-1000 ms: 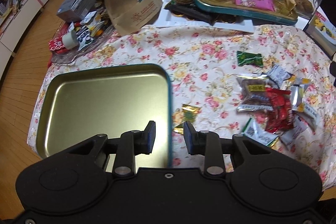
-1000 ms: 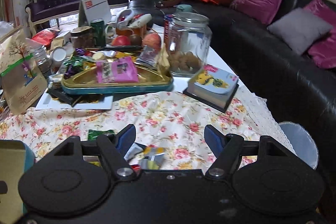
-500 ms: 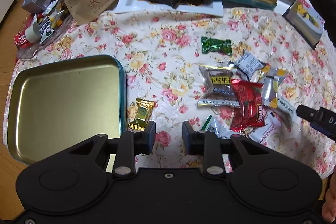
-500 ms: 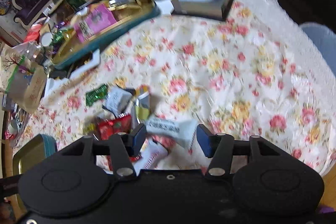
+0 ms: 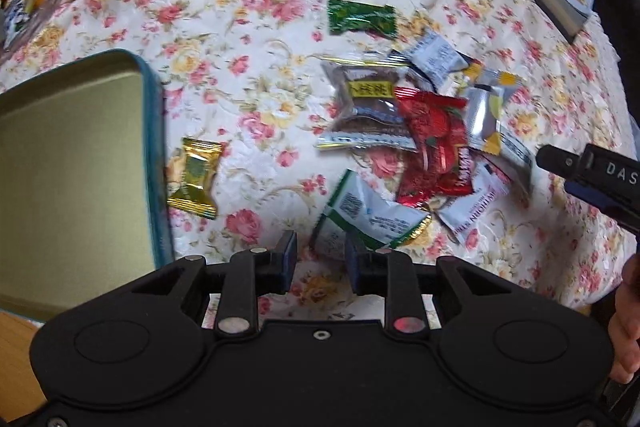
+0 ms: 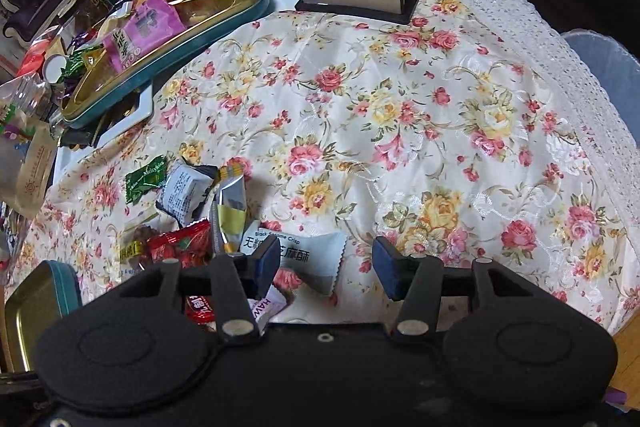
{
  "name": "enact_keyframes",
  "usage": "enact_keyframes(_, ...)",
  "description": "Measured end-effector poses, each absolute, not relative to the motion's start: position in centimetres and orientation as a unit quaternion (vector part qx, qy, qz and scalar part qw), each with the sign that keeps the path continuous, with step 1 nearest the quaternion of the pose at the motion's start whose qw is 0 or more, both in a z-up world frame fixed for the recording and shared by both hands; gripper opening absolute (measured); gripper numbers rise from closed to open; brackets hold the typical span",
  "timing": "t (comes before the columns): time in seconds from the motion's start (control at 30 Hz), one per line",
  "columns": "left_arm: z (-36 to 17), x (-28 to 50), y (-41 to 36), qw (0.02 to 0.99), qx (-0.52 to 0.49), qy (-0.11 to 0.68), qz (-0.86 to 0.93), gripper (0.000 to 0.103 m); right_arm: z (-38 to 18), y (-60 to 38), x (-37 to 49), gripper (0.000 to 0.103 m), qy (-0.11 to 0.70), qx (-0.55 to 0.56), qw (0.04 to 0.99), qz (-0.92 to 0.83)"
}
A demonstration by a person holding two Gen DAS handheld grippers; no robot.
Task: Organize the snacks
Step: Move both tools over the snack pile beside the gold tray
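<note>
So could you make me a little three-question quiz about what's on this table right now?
1. True or false: the gold tin tray already holds snacks.
2. Which wrapper lies alone, closest to that tray: A) green candy B) gold candy C) red packet?
3. Fill in: the right gripper has its fingers ____ above a pale blue packet.

Key: 1 false; 2 B; 3 open.

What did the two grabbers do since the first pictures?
Both swung down toward the snack pile. The left gripper slid right, from over the empty tin to the white-green packet. The right gripper dropped over the sesame crisp packet. Neither grabbed anything; the snacks stayed put.
</note>
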State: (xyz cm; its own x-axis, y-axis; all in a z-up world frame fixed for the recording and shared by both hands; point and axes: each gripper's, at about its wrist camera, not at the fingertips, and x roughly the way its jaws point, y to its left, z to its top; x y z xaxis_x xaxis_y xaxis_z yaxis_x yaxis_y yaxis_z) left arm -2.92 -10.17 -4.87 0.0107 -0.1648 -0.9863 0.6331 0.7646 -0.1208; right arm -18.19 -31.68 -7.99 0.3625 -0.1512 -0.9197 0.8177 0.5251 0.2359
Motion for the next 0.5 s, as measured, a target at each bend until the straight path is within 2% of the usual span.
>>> enact_keyframes(0.27,-5.0,-3.9,-12.4,0.702,0.18,0.607,-0.325,0.035,-7.1,-31.3,-18.6,0.055,0.452,0.371,0.752,-0.306)
enact_keyframes(0.5,-6.1,-4.2,-13.5,0.712,0.192,0.597,-0.317,0.039,-6.6,-31.4,-19.0,0.055,0.445,0.378,0.755,-0.299)
